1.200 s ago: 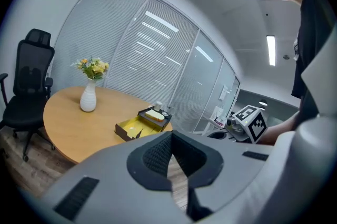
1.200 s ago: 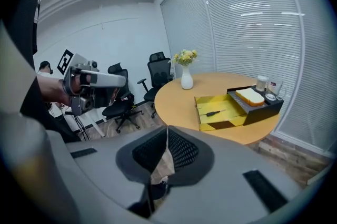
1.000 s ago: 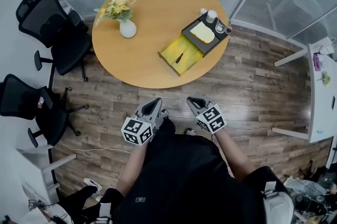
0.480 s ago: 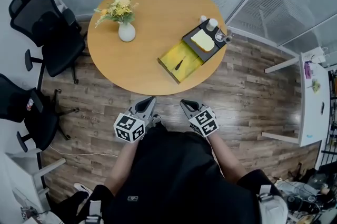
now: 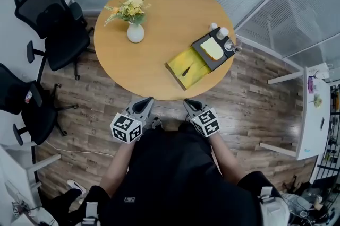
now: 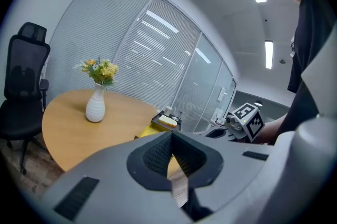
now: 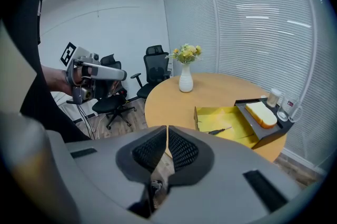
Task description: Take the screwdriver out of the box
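Note:
A small dark screwdriver (image 5: 186, 69) lies inside an open yellow box (image 5: 195, 61) at the near right part of the round wooden table (image 5: 154, 12); the right gripper view shows the screwdriver (image 7: 221, 131) in the box (image 7: 231, 118) too. My left gripper (image 5: 146, 101) and right gripper (image 5: 188, 103) hang side by side above the floor, just short of the table's near edge. Both are shut and hold nothing. In the left gripper view the jaws (image 6: 171, 136) meet, and only a yellow strip of the box (image 6: 151, 129) shows.
A black tray (image 5: 205, 41) with a yellow block (image 5: 213, 49) and small cups adjoins the box's far end. A white vase of flowers (image 5: 135, 32) stands on the table's left. Two black office chairs (image 5: 56, 26) stand left. Glass partitions run behind; a white desk (image 5: 314, 113) stands right.
The head view has shifted, so the table sits slightly further right in the frame. Both grippers stay shut, low in front of the body near the table's edge.

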The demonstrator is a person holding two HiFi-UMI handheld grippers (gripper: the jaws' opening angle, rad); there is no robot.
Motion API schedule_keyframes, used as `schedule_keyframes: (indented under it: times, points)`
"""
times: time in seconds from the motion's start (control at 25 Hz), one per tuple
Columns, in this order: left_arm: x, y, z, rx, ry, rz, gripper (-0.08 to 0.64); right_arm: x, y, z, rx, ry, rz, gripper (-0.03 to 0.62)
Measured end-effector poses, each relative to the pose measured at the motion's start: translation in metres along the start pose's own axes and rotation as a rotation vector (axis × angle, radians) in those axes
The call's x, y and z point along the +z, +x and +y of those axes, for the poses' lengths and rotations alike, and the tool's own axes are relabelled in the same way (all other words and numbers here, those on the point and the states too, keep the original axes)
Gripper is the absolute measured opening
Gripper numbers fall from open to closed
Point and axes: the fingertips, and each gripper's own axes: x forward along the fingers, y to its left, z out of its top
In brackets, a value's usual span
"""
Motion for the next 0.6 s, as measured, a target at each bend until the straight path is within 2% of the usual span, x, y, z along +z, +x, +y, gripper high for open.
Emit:
schedule_keyframes:
  times: [0.28, 0.6]
  points:
    - [0.002, 0.008, 0.010, 0.085, -0.033, -0.020, 0.005, 0.016, 0.016, -0.018, 0.073, -0.083, 0.010, 0.008]
    - [0.017, 0.053, 0.001, 0.224, -0.077, -0.064, 0.006, 0.007, 0.021, -0.071, 0.202, -0.132, 0.054, 0.008]
